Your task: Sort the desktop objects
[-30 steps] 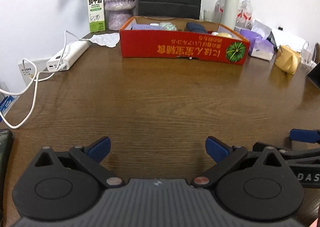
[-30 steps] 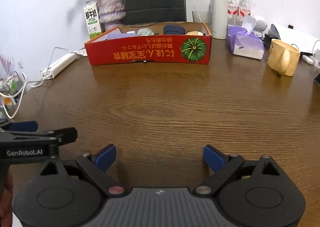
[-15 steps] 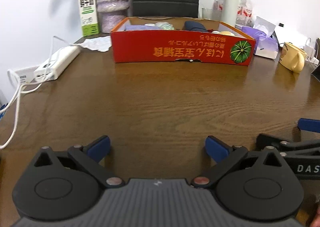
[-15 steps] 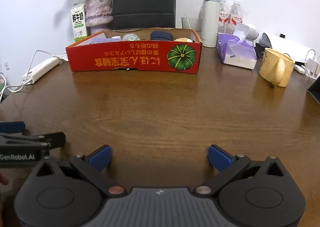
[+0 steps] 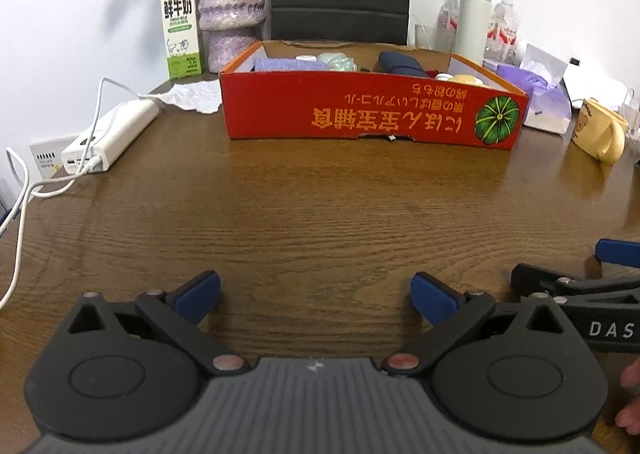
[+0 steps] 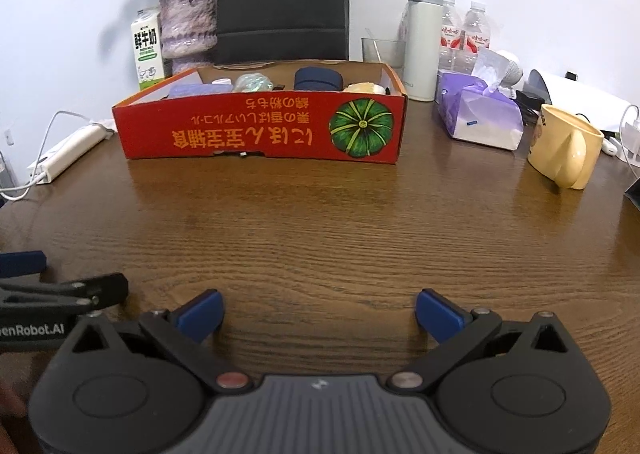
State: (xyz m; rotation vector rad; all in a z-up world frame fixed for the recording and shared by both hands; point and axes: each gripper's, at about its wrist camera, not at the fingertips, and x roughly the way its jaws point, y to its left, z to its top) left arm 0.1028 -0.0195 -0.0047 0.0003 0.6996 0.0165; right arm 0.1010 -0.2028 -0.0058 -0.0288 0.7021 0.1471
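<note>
Nearest you, your left gripper (image 5: 316,292) and right gripper (image 6: 318,312) both hang low over the bare wooden table (image 6: 320,230), fingers spread wide and holding nothing. Beyond them sits the red cardboard box (image 6: 260,132), already holding a navy case (image 6: 318,79) and other small objects. Farther right, the tissue pack (image 6: 478,118) and yellow mug (image 6: 566,146) stand close together; reaching carelessly there could tip the mug.

My worktop (image 6: 320,222) is glossy grained wood; the red box (image 6: 260,134) is printed cardboard, the yellow mug (image 6: 566,150) smooth glazed ceramic.
</note>
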